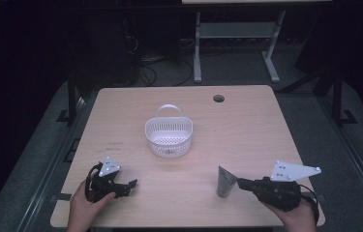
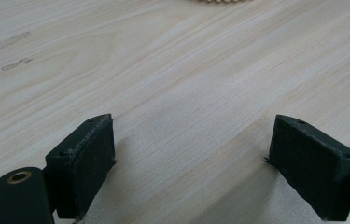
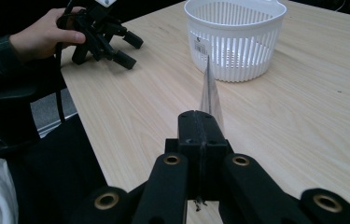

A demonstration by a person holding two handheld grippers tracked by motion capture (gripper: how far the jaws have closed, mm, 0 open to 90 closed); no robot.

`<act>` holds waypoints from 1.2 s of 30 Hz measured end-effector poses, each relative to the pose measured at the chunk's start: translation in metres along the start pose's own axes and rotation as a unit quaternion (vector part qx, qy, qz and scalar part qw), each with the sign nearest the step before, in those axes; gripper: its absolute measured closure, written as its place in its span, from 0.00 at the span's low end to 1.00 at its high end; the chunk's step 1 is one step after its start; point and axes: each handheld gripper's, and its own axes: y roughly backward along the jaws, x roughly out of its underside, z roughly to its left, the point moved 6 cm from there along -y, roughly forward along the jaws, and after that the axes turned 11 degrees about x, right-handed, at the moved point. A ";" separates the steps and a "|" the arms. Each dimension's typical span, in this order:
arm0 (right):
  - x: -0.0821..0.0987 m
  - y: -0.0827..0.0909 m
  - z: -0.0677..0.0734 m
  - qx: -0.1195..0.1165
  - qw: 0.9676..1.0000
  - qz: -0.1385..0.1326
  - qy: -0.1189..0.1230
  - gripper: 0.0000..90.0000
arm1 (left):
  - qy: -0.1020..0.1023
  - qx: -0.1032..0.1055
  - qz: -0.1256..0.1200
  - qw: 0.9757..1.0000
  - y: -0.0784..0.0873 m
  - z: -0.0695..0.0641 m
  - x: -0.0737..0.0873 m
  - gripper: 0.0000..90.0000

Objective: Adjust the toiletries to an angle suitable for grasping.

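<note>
The high view is dim, its surroundings nearly black; the pale wooden surface (image 1: 247,121) is lit from above. Both gripper views are brighter, with soft shadows and slightly blurred near jaws.

- The high view is looking forward and down from above the person's side, taking in the whole table (image 1: 247,121).
- The left gripper view is hovering very close over bare wood, the basket's rim just edging in beyond its jaws.
- The right gripper view is looking low along its jaws, sharing the basket (image 3: 234,37) ahead and the left gripper (image 3: 129,49) with the high view.
</note>
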 end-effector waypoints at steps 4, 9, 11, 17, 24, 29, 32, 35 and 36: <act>0.000 0.000 -0.002 0.004 1.000 0.001 -0.002 1.00 | 0.000 0.000 0.000 1.000 0.000 0.000 0.000 0.15; 0.000 0.000 -0.005 0.009 1.000 0.000 -0.004 1.00 | 0.000 0.000 0.000 1.000 0.000 0.000 0.000 0.15; 0.000 0.000 -0.005 0.010 1.000 -0.001 -0.004 1.00 | 0.001 0.000 0.000 1.000 0.000 0.000 0.000 0.15; 0.000 0.000 -0.009 0.016 1.000 0.001 -0.007 1.00 | 0.000 0.000 0.000 1.000 0.000 0.000 0.000 0.15; -0.001 -0.001 -0.013 0.023 1.000 0.002 -0.009 1.00 | 0.000 0.000 0.000 1.000 0.000 0.000 0.000 0.15; -0.001 -0.001 -0.016 0.025 1.000 0.002 -0.009 1.00 | 0.000 0.000 0.000 1.000 0.000 0.000 0.000 0.15; -0.002 -0.002 -0.017 0.028 1.000 0.002 -0.009 1.00 | 0.000 0.000 0.000 1.000 0.000 0.000 0.000 0.15; -0.002 -0.002 -0.020 0.030 1.000 0.003 -0.008 1.00 | 0.001 0.000 -0.001 1.000 0.000 0.000 0.000 0.15; -0.003 -0.003 -0.020 0.030 1.000 0.003 -0.009 1.00 | 0.000 0.000 -0.001 1.000 0.000 0.000 0.000 0.15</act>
